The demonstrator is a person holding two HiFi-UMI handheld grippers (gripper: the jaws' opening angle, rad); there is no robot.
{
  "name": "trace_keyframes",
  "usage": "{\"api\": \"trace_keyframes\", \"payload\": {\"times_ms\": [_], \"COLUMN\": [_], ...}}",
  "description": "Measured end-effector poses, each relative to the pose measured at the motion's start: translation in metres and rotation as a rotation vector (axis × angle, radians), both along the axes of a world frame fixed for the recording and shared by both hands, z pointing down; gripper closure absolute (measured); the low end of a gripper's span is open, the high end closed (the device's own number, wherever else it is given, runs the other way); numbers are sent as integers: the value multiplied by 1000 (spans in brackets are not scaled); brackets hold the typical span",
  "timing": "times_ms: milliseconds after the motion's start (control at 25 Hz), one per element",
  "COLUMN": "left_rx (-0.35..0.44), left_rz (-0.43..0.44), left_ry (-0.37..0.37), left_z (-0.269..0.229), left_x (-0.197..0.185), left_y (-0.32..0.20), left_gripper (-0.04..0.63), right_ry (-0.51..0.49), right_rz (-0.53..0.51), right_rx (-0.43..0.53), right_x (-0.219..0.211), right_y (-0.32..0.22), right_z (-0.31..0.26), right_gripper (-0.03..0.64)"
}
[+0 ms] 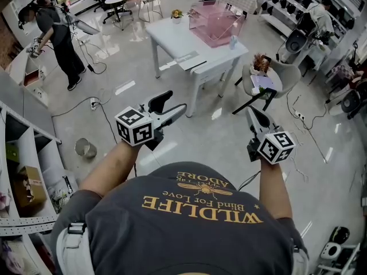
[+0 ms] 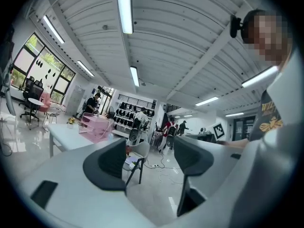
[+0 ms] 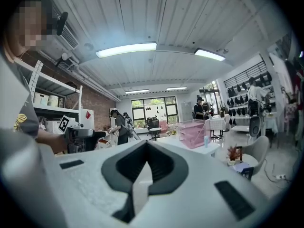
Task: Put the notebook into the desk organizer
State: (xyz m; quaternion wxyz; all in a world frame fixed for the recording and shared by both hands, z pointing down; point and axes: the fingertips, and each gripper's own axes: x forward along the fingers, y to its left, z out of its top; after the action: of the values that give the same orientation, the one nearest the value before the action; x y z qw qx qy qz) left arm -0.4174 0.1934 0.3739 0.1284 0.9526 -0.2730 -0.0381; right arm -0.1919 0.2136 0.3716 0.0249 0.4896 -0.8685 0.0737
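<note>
- Dark shirt with gold print fills the bottom of the head view, with both forearms stretched out over the floor.
- Left gripper: fingers apart, nothing between them.
- Right gripper: fingers together, holding nothing.
- Pink clear organizer sits on the white counter, well apart from both grippers.
- Notebook is hard to pin down. A flat grey slab lies at the counter's near edge, and a pale flat thing rests on a white chair beside a potted plant. Can't tell which one it is.
</note>
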Motion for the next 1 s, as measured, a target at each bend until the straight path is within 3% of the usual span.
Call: {"api": "trace_keyframes", "payload": {"times_ms": [280,720,1000], "left_rx": [25,39,20], "left_rz": [-46,-111,-114], "left_ry": [-21,-25,-41], "left_z": [-11,-13,-7], "left_x": [37,112,113], "left_y": [0,-1,-31], "left_gripper": [232,225,225], "right_ry": [-1,-15,-28], "right_rz": [-46,-99,-109], "right_rx": [13,31,28], "right_x": [36,115,113], "right_y": [2,-7,-47], "right_z": [-10,-9,-5], "right_gripper": [617,617,617]}}
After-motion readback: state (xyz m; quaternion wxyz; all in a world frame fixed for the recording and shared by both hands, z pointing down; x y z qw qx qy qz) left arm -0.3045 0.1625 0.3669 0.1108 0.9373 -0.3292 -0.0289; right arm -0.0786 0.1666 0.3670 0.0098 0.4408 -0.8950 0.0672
